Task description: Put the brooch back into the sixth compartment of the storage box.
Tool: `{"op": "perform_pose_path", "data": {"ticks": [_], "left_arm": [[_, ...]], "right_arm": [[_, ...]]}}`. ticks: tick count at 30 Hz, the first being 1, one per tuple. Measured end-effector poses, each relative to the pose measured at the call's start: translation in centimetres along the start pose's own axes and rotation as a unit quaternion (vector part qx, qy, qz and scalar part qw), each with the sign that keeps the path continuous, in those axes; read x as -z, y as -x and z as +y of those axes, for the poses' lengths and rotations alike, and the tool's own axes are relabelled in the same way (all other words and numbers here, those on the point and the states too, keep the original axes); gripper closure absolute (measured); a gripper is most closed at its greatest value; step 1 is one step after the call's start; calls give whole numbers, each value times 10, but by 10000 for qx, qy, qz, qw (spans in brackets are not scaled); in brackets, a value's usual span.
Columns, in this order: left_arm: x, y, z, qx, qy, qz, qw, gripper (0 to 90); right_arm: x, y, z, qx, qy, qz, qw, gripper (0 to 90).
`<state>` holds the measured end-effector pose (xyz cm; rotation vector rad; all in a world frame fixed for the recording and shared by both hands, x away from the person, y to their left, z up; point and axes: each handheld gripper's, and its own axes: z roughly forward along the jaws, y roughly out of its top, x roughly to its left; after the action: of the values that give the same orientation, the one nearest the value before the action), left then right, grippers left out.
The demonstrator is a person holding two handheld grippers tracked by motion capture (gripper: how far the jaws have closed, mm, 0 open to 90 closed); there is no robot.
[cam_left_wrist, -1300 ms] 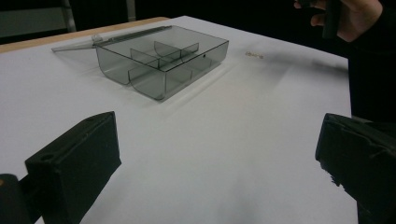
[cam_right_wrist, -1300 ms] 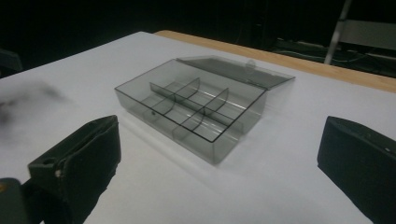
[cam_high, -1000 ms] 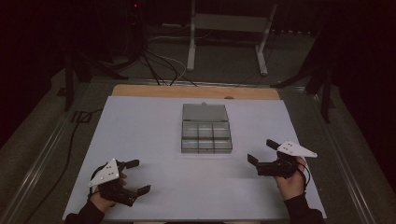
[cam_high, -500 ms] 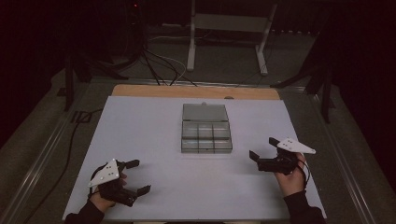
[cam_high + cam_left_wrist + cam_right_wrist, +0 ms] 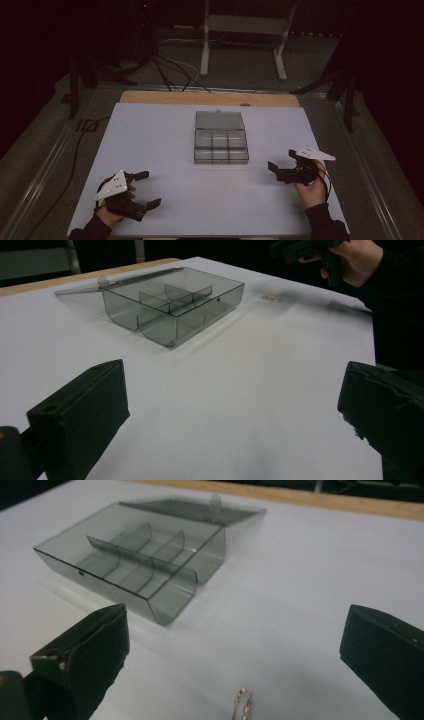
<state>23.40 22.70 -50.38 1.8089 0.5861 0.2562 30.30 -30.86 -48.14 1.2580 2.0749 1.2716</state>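
A clear smoky plastic box (image 5: 220, 147) with several compartments sits at the table's middle, its lid (image 5: 219, 120) folded flat behind it. It also appears as the box (image 5: 170, 302) and the box (image 5: 132, 562) in the gripper views. My left gripper (image 5: 150, 188) is open near the front left edge, with nothing between its jaws (image 5: 230, 405). My right gripper (image 5: 281, 159) is open right of the box. A small gold chain-like piece (image 5: 243, 703) lies on the table just before and between its jaws; this gold piece (image 5: 272, 298) lies below the other hand (image 5: 350, 257).
White sheet (image 5: 160, 135) covers the table, with a wooden strip (image 5: 150, 96) along the far edge. Beyond it, cables (image 5: 170, 70) and a metal stand (image 5: 245, 30) are on the dark floor. Open room lies all around the box.
The right gripper has drifted slightly forward, away from the person. The left gripper and the box have stayed put.
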Motion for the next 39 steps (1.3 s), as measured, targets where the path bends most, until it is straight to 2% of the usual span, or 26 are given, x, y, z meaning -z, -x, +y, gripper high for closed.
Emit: {"op": "perform_pose_path", "data": {"ticks": [5,6,9,10,13,14,20,22,23,29,30,32,36,39], "left_arm": [[0,0,0,8,3,5,10000,15],[0,0,0,3,-1,7,10000,15],[0,0,0,6,-1,5,10000,15],[0,0,0,5,-3,6,10000,15],[0,0,0,6,-3,5,10000,15],[0,0,0,8,-2,5,10000,15],[0,-1,0,7,-7,5,10000,15],[0,-1,0,9,-7,6,10000,15],[0,-1,0,9,-7,6,10000,15],[0,-1,-1,29,-6,2,10000,15],[0,-1,-1,29,-6,2,10000,15],[0,-1,-1,29,-8,1,10000,15],[0,-1,-1,28,-9,2,10000,15],[0,-1,-1,35,-9,2,10000,15]], "right_arm": [[-4,-2,-2,102,-157,-83,9998,0],[-6,-2,-3,206,-272,-126,9993,0],[-8,-3,-5,207,-348,-178,9990,0],[-10,-3,-6,126,-390,-208,9989,0],[-11,-3,-7,138,-466,-304,9984,0],[-13,-3,-8,17,-577,-322,9978,0],[-17,-4,-10,-132,-688,-423,9966,0],[-18,-4,-11,-295,-758,-477,9955,0],[-18,-4,-11,-295,-758,-477,9955,0],[-22,-4,-14,-445,-1137,-620,9906,7],[-22,-5,-13,-426,-1191,-634,9899,50],[-23,-6,-13,-431,-1260,-679,9888,67],[-21,-7,-12,-480,-1336,-737,9871,167],[-20,-6,-11,-553,-1380,-783,9858,313]]}}
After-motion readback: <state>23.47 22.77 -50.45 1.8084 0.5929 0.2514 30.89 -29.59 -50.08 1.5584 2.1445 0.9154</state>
